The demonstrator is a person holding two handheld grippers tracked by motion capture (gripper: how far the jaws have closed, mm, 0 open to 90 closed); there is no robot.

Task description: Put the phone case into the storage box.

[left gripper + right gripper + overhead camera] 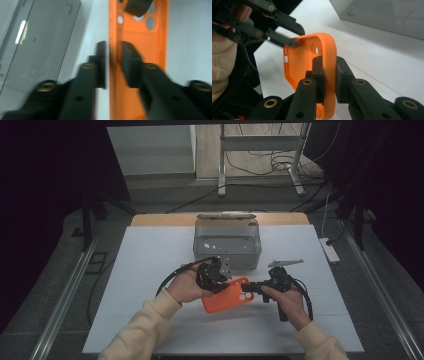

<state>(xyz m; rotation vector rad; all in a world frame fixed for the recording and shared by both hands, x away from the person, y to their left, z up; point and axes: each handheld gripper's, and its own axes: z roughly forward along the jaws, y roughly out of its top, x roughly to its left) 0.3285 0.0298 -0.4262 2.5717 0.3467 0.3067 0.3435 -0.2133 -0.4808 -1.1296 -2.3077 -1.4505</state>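
An orange phone case [225,299] is held just above the white table between both hands. My right gripper [246,290] is shut on its camera-hole end; in the right gripper view [329,75] the two pads pinch the case's side wall [299,62]. My left gripper [220,282] reaches the case's other end. In the left gripper view [113,62] its jaws straddle the long edge of the case [147,50] with small gaps at the pads, so it is open. The left gripper [295,37] also appears at the case's far rim in the right gripper view.
A translucent grey box [227,245] with no lid stands just behind the hands. A small grey metal bracket [285,263] lies to the box's right. A white power strip [330,251] sits off the table's right edge. The white table sheet [150,270] extends to both sides.
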